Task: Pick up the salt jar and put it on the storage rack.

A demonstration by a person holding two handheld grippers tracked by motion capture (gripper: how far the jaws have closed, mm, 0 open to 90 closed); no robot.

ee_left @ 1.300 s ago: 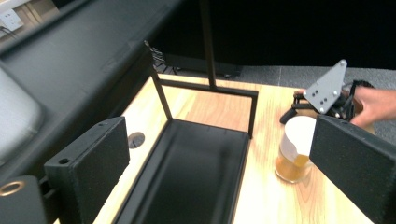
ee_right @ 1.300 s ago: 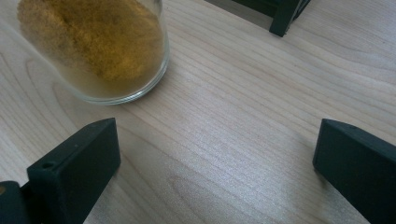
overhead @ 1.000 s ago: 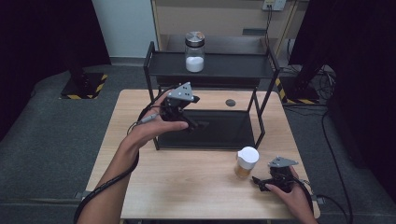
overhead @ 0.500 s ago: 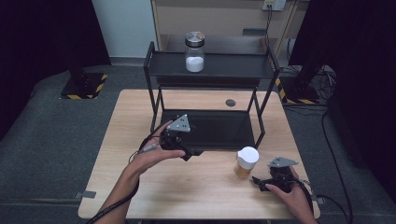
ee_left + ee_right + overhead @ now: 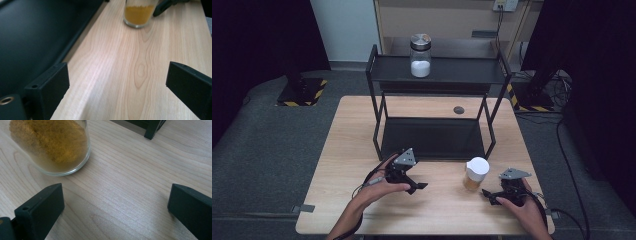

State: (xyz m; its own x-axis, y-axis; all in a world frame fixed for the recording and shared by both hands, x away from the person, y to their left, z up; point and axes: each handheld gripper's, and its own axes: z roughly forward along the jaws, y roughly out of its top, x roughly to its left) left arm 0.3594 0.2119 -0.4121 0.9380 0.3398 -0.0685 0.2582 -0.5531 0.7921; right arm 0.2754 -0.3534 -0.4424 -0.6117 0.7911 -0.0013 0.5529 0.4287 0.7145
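- Left gripper (image 5: 414, 184), near-left on the desk (image 5: 352, 150): fingers released, empty, aimed right at the jar.
- Spice jar (image 5: 475, 174) stands upright, right of centre.
- Right gripper (image 5: 492, 195), just right of it, fingers released; the nearer hand.

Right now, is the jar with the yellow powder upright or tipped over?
Upright. The jar stands on its base on the table, white lid on top, between the two grippers; in the left gripper view its powder lies level.
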